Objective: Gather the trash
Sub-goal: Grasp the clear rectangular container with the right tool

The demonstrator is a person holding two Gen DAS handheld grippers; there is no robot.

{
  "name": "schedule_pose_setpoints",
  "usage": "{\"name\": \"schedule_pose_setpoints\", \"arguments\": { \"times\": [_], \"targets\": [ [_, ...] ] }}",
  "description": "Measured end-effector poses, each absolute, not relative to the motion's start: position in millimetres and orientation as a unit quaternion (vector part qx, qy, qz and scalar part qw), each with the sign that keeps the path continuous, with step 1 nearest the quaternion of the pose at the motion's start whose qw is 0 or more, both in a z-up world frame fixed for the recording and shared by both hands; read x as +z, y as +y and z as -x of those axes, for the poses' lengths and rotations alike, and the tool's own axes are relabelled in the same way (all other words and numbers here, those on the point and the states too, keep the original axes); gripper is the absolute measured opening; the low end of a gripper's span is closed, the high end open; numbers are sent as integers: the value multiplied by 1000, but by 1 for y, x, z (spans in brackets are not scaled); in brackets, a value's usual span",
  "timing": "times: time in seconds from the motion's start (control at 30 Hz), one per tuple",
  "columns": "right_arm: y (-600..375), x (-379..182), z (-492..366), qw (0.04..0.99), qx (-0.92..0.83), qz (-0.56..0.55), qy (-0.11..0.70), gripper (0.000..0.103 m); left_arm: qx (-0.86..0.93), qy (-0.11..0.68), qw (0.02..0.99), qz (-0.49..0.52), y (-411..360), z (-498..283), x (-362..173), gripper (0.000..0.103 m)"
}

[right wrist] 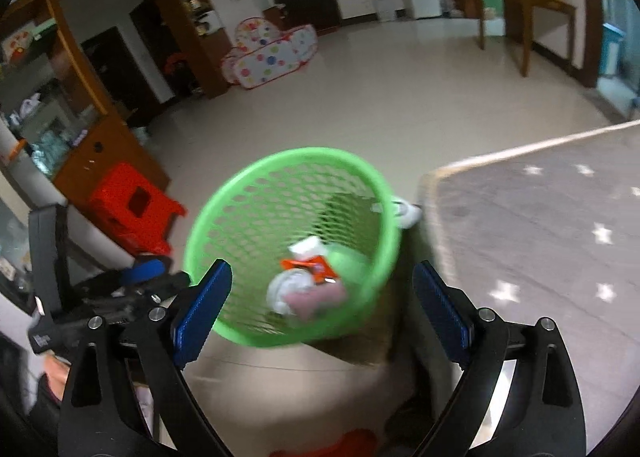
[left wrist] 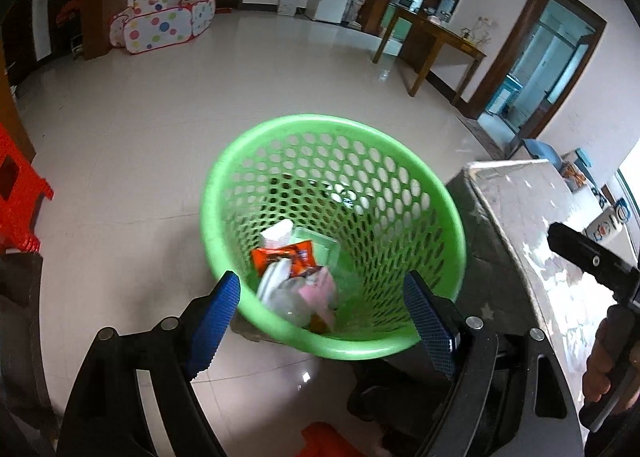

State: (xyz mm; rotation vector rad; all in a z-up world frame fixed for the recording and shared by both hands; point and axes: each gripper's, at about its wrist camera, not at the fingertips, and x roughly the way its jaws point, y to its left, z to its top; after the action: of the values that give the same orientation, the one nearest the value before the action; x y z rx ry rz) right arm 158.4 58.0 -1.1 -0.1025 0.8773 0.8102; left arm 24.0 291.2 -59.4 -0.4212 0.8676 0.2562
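The right wrist view is blurred, so the trash (right wrist: 308,285) in the green basket (right wrist: 224,217) is unclear. The red stool (left wrist: 16,193) is cut off by the left edge.

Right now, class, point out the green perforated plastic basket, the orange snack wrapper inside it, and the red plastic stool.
Green perforated plastic basket (left wrist: 280,125): left wrist view, far rim.
Orange snack wrapper (left wrist: 294,255): left wrist view, wrapper's middle.
Red plastic stool (right wrist: 120,187): right wrist view, seat top.

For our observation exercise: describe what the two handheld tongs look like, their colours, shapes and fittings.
Both the left tongs and right tongs have black, curved frames with round silver bolts. Each finger carries a flat blue pad with a fine ribbed texture and toothed edge.
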Motion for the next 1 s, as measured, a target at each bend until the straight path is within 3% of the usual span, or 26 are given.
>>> {"name": "schedule_pose_setpoints", "arguments": {
  "times": [0.37, 0.73, 1.0],
  "targets": [
    [-65, -2, -161, 877, 259, 73, 397, 90, 77, 422, 887, 173, 232, -56, -47, 80],
    [-210, -13, -192, 900, 130, 68, 410, 80, 27, 432, 892, 133, 162, -88, -33, 80],
    [-255, -42, -220, 889, 110, 79, 437, 76, -12, 440, 892, 102, 101, -121, -26, 80]
  ]
}}
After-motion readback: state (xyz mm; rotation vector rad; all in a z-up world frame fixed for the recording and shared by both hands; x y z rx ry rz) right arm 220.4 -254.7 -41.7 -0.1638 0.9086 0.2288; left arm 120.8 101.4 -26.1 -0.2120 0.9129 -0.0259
